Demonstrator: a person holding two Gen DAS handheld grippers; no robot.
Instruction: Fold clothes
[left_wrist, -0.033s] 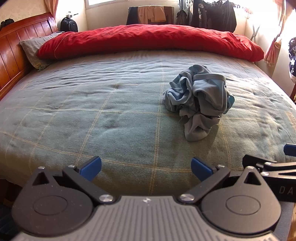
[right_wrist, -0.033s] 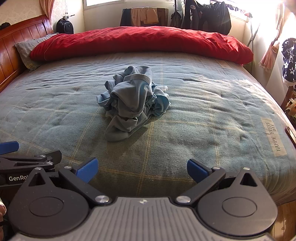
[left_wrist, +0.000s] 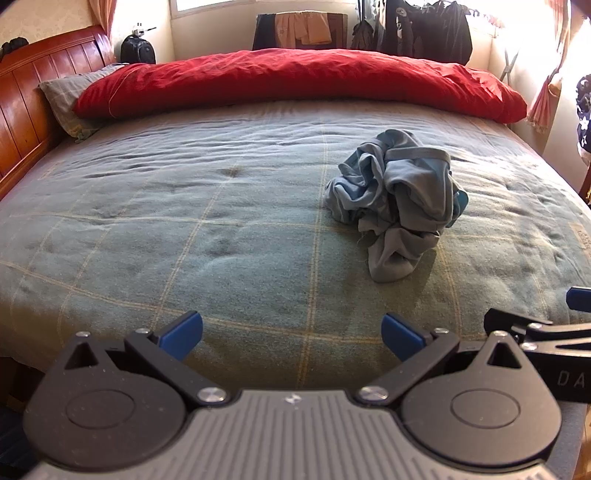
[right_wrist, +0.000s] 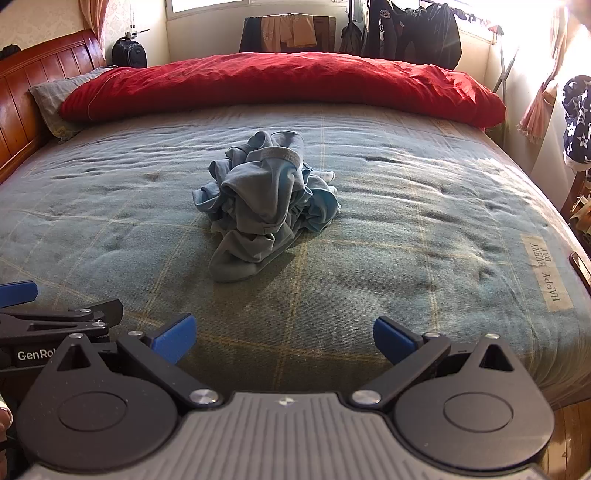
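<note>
On the left, a shiny brown wooden headboard (left_wrist: 22, 110) stands by a flat grey pillow (left_wrist: 70, 99). A long puffy red duvet (left_wrist: 295, 81) lies rolled along the far side of the big green checked blanket (left_wrist: 184, 221).

The left gripper (left_wrist: 291, 332), black with blue tips, waits at the near edge of the bed with its two fingers spread wide, holding nothing. The crumpled blue-grey cotton garment (left_wrist: 399, 199) sits in a messy ball in the middle of the blanket, well apart from both grippers. It is not folded. The right gripper (right_wrist: 284, 334) waits just beside the left one, spread wide and empty too.

I think the ball is tangled, so a grab could catch two layers and lift a knot. The fingers could also pinch the blanket underneath.
</note>
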